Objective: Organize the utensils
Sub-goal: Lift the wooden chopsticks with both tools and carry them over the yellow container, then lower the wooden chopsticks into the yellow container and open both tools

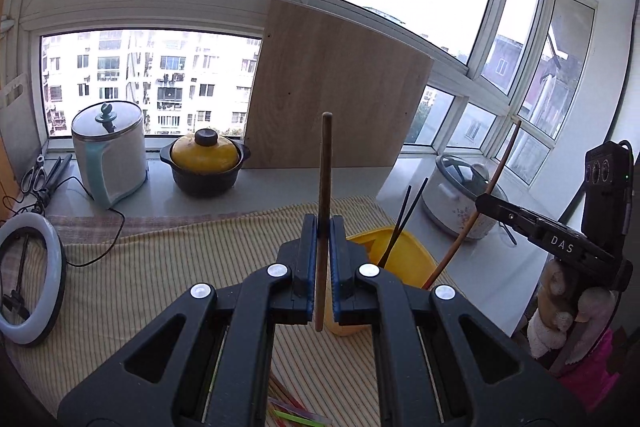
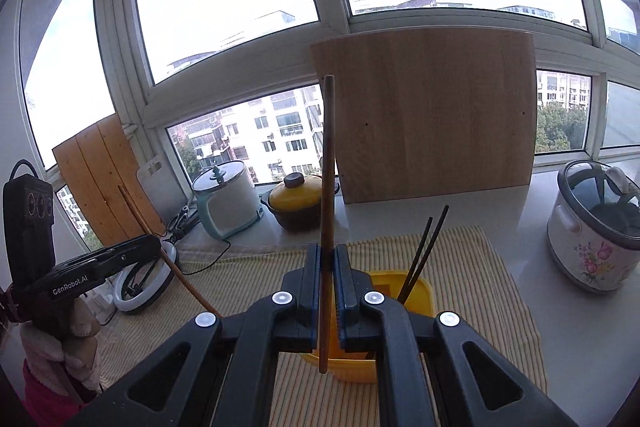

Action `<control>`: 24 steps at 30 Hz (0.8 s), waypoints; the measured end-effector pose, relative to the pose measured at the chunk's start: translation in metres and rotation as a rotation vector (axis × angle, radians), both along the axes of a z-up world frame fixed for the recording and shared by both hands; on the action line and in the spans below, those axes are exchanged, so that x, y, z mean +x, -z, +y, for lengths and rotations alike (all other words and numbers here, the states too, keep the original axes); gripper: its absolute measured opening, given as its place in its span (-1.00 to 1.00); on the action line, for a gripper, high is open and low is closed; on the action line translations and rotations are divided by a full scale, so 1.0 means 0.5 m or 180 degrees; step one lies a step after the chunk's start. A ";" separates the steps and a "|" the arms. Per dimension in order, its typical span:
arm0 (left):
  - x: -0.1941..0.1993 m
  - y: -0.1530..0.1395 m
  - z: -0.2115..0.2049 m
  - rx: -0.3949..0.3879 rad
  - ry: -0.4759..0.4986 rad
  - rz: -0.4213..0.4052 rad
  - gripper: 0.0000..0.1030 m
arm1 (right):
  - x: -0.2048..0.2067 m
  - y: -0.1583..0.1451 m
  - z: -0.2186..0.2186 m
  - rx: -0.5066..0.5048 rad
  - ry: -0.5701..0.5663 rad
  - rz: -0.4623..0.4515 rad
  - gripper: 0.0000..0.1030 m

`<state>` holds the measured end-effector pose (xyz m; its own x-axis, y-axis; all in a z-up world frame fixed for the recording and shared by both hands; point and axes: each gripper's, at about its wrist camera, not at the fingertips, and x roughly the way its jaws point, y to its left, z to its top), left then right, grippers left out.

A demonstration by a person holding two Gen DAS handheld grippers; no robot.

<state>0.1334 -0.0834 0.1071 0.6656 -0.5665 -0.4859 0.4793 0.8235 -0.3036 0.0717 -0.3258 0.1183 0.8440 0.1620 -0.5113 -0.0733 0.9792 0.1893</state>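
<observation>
Upright, brown wooden chopstick [image 1: 323,195] was clamped in left gripper [image 1: 324,259], tip raised above jaws. Second wooden chopstick [image 2: 327,211] was gripped likewise, upright, by right gripper [image 2: 329,283]. Yellow holder [image 2: 418,301] was seen just beyond right gripper on striped cloth [image 2: 472,267] over tabletop, two black chopsticks [image 2: 424,251] leaned inside. Wooden board [image 2: 432,115] was propped against window further ahead.

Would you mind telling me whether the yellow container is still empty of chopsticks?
No: two black chopsticks already stand tilted inside the yellow container in the right wrist view.
</observation>
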 end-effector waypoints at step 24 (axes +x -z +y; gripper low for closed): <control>0.028 -0.045 -0.101 -0.0050 0.0194 -0.0117 -0.93 | 0.038 0.037 -0.099 0.0046 0.0369 0.0111 -0.93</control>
